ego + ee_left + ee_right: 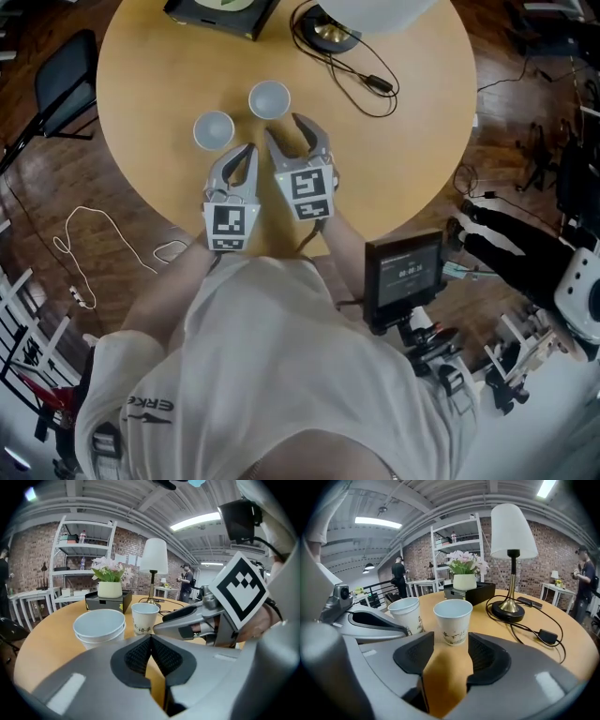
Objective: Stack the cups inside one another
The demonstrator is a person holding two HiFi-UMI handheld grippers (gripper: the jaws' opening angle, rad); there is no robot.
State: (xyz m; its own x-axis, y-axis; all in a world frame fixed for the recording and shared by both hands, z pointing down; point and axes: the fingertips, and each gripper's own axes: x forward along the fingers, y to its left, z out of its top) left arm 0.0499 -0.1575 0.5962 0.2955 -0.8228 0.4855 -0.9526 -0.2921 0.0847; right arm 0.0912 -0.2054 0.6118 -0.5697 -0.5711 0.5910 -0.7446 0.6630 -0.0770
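The round table (394, 159) carries a lamp (513, 527), a cable (361, 80) and a black box (220, 11) at its far side. Nearer the person, the left gripper (249, 148) has its fingers pressed together on nothing. The right gripper (283, 124) has its fingers spread, also empty. Two cups stand upright and apart: the left cup (214, 130) ahead of the left gripper, the right cup (269, 99) just beyond the right gripper's tips. An off-centre approach could tip the light right cup, and too hard a squeeze would likely crumple it.
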